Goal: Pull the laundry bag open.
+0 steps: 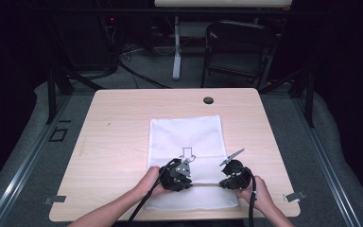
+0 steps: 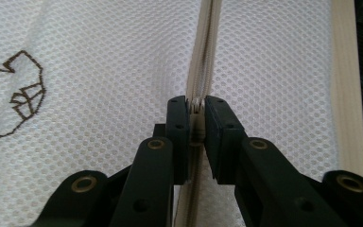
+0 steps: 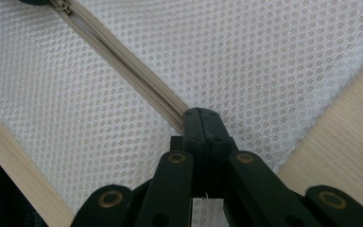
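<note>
So, the left gripper [image 2: 196, 111] has its jaws nipped in on the zipper slider [image 2: 197, 105], which is pinched right at the tips, while the right gripper [image 3: 202, 115] is clamped tight with jaws together on the zipper [image 3: 123, 59] at its end, near the bag's edge. The white mesh bag [image 1: 185, 137] is laid flat on the wooden table [image 1: 118, 127], toward the near edge, with both hands parked on its lower part and the zipper stretched between them.

Progress-wise, looks like roughly midway: in the right gripper view the teeth between the two grippers are seen meshed shut, and past the slider in the left gripper view the two tapes seem to run slightly parted, so that stretch is probably left to be closed. Which direction is being worked can't be told for sure.

No readable writing or brand is found, just a brown line-drawn motif [image 2: 23, 90] printed on the mesh.
</note>
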